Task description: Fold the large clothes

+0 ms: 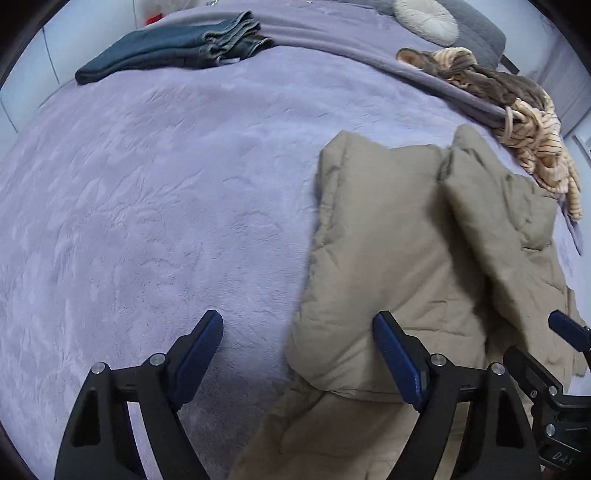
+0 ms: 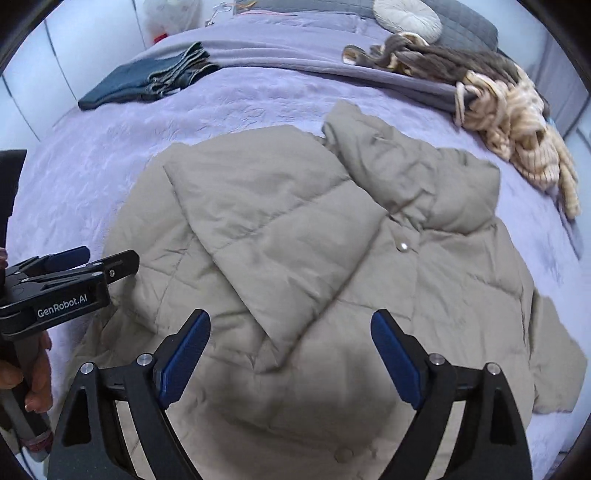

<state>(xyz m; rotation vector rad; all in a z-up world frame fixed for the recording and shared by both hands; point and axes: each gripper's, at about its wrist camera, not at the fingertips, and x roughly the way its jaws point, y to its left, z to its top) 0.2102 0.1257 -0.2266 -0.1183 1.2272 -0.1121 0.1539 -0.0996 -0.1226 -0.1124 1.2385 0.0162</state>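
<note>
A beige puffer jacket (image 2: 295, 236) lies on the purple bed cover (image 2: 92, 155), one sleeve folded across its front. It also shows in the left wrist view (image 1: 399, 236), at the right. My left gripper (image 1: 297, 325) is open and empty, above the jacket's left edge; it shows in the right wrist view (image 2: 99, 258) at the left. My right gripper (image 2: 290, 325) is open and empty, held over the jacket's lower front; its tip shows at the right edge of the left wrist view (image 1: 565, 326).
Folded dark jeans (image 1: 173, 48) lie at the far left of the bed (image 1: 147, 184). A crumpled brown and cream striped garment (image 2: 491, 96) lies at the far right. A round white cushion (image 2: 406, 16) and grey pillow sit at the head.
</note>
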